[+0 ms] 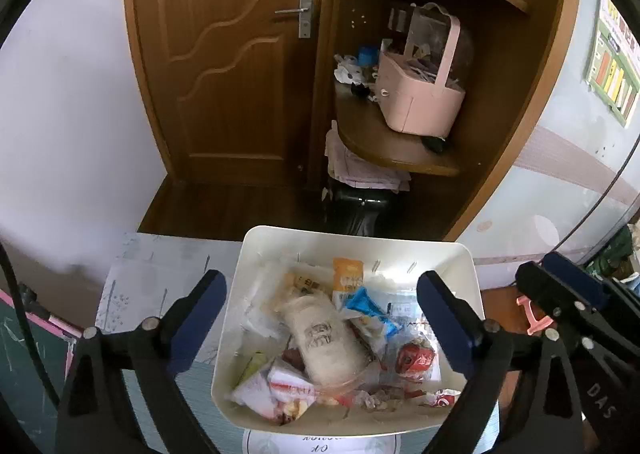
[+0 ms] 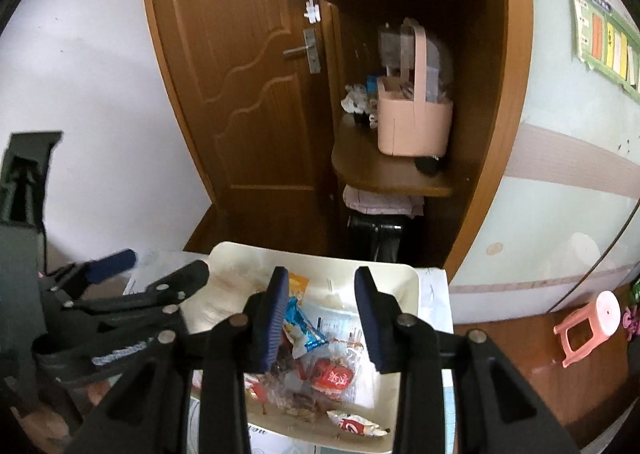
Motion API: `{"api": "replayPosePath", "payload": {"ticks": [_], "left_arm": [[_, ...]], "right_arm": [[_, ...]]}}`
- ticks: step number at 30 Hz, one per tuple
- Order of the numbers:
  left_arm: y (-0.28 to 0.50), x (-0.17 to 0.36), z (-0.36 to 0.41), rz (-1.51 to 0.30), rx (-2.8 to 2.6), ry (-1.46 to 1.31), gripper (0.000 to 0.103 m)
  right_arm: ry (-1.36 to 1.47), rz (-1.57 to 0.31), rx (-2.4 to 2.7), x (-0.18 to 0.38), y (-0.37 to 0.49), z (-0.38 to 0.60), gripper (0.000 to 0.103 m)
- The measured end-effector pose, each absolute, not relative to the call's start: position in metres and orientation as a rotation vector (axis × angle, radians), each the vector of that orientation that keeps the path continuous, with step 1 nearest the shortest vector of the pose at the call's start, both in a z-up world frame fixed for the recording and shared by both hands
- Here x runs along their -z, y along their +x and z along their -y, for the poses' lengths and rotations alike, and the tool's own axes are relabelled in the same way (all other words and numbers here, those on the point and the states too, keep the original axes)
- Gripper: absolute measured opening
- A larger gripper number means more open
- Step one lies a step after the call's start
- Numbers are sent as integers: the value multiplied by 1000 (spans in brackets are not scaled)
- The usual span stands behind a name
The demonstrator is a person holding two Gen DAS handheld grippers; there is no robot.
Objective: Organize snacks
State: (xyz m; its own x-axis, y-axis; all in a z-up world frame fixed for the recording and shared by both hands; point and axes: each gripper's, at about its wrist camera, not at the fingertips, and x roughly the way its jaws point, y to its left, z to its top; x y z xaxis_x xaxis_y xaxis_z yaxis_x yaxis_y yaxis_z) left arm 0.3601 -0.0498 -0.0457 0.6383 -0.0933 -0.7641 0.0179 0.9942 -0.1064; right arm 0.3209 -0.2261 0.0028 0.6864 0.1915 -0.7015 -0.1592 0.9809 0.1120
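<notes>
A white bin point(image 1: 476, 274) point(image 2: 412, 286) on the table holds several wrapped snacks: a long white pack point(image 1: 324, 338), a blue wrapper point(image 1: 370, 308) point(image 2: 304, 328), an orange pack point(image 1: 347, 278) and a red packet point(image 1: 414, 358) point(image 2: 332, 376). My left gripper point(image 1: 320, 318) is open wide and empty above the bin, its fingers spanning most of the bin's width. My right gripper point(image 2: 322, 318) is open and empty just above the snacks on the bin's right side; it also shows at the right edge of the left wrist view point(image 1: 560, 294).
A patterned cloth point(image 1: 160, 274) covers the table. Behind stand a wooden door point(image 1: 224, 54) and a corner shelf point(image 1: 384, 146) with a pink basket point(image 1: 420, 94). A pink stool point(image 2: 588, 326) stands on the floor at right. A dark board point(image 1: 24, 354) lies at left.
</notes>
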Motion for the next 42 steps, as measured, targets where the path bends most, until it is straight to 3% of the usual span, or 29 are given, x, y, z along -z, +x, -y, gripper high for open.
{"api": "replayPosePath", "payload": {"ticks": [8, 19, 37, 42], "left_arm": [[365, 58, 48, -913, 58, -65, 102], [345, 51, 37, -907, 58, -55, 102], [179, 30, -7, -973, 48, -66, 102], [132, 22, -20, -982, 14, -55, 102]], "right_arm": [[49, -841, -185, 13, 328, 223, 44], [62, -867, -175, 22, 317, 218, 47], [151, -980, -217, 22, 177, 199, 48], [174, -981, -223, 9, 134, 192, 54]]}}
